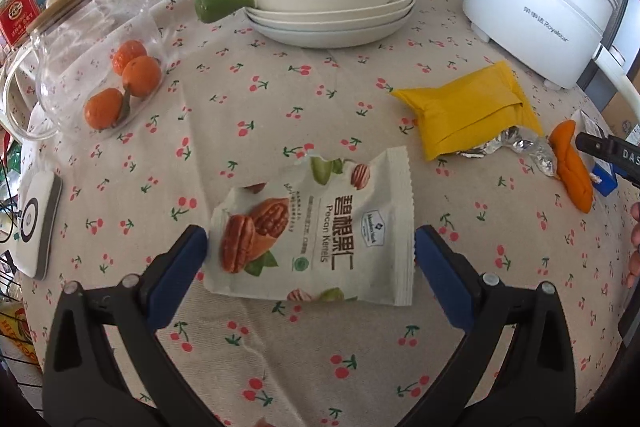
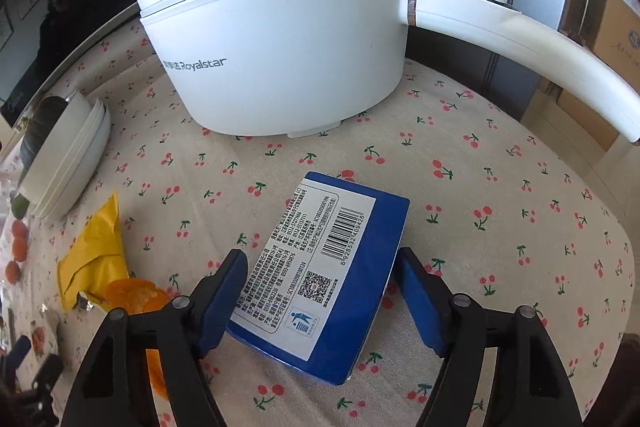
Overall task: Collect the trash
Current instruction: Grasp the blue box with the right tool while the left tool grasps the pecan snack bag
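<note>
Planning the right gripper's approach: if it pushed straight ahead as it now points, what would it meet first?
The blue carton, lying flat between the open right gripper fingers; beyond it, probably the white electric pot.

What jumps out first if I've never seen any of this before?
In the left view, a torn pecan kernel wrapper lies flat on the cherry-print tablecloth between open blue-padded jaws. In the right view, a blue carton lies between the other pair of jaws, a big white Royalstar pot behind it.
</note>
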Tool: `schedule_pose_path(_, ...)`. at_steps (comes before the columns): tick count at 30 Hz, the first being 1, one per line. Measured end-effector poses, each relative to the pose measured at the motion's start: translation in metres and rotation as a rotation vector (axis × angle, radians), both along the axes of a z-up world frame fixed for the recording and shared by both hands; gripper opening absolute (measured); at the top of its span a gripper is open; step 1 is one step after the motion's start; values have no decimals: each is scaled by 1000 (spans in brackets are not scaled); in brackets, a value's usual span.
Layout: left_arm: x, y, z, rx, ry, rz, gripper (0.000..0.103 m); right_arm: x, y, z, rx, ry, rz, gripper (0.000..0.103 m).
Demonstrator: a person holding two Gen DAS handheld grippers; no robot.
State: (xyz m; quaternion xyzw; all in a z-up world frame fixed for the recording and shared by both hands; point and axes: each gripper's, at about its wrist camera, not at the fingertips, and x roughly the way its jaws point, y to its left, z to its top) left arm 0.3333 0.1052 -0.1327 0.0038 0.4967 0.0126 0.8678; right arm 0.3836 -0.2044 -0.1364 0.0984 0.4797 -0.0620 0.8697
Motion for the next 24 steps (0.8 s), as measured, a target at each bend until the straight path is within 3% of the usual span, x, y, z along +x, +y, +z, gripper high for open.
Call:
schedule_pose_path(3, -2, 9, -1, -54, -7, 38, 102, -8, 0, 2, -5, 6, 32, 72)
schedule_pose_path(9, -21, 18, 11, -148, -28, 54, 90, -29, -10, 8, 25, 27, 54, 71)
schedule_pose_path(15, -54, 15, 25, -191, -46, 26, 88, -64, -18, 26, 10, 23, 77, 71)
schedule_pose_path(24, -106, -6, 49, -190, -50, -30, 88, -136, -18, 57, -25, 16, 151, 71)
